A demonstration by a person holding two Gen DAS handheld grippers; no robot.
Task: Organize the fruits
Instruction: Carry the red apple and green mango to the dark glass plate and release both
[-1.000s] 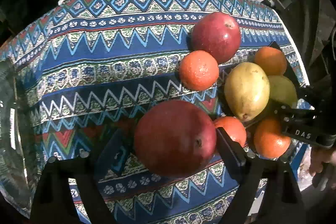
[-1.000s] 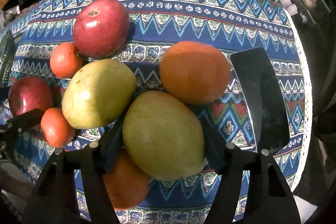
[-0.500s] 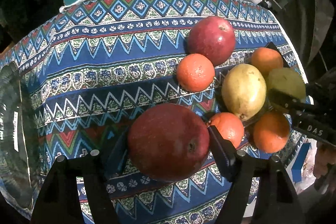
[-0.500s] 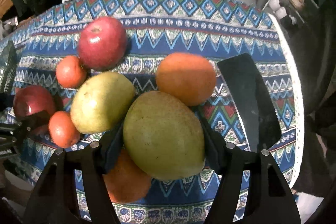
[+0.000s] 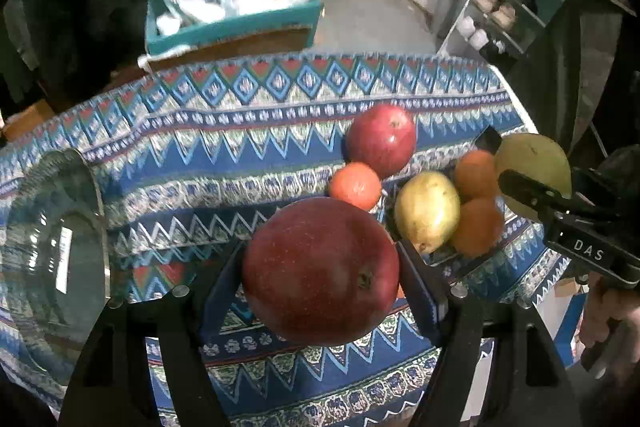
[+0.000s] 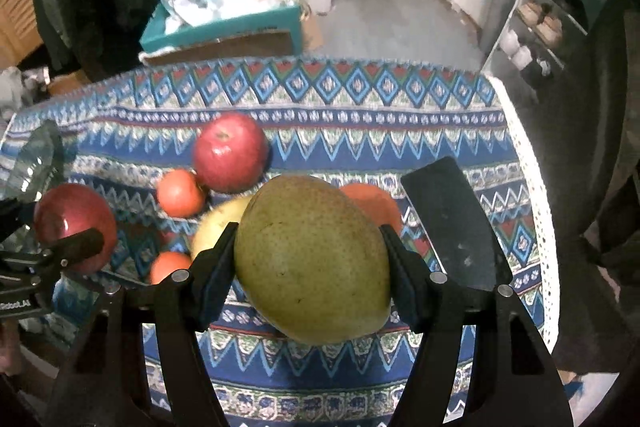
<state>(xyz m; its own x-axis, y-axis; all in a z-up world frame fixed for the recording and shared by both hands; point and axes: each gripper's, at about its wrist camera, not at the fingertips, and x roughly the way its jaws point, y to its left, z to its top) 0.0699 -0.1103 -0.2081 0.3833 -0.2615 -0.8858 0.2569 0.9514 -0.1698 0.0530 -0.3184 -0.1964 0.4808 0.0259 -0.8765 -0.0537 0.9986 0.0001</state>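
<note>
My left gripper [image 5: 320, 261] is shut on a big red apple [image 5: 320, 291] and holds it above the patterned tablecloth [image 5: 224, 155]. A green pear [image 6: 312, 259] sits between the pads of my right gripper [image 6: 310, 241], which is shut on it and also off the cloth. Each gripper shows in the other's view: the right one [image 5: 532, 187] with the pear [image 5: 536, 155], the left one [image 6: 60, 247] with the apple [image 6: 72, 219]. On the cloth lie a second red apple [image 5: 382, 139], a small orange [image 5: 355, 185], a yellow pear [image 5: 426, 211] and two oranges [image 5: 476, 173].
A clear glass bowl [image 5: 52, 247] stands at the table's left edge. A flat black slab [image 6: 456, 223] lies on the cloth at the right. Behind the table are a teal box [image 5: 232, 23] with bags and a shoe shelf [image 5: 516, 3]. A hand [image 5: 608, 323] grips the right tool.
Both grippers have risen, lifting the red apple and the green pear off the cloth. The left jaws closed in on the apple early on. More of the room now shows.
</note>
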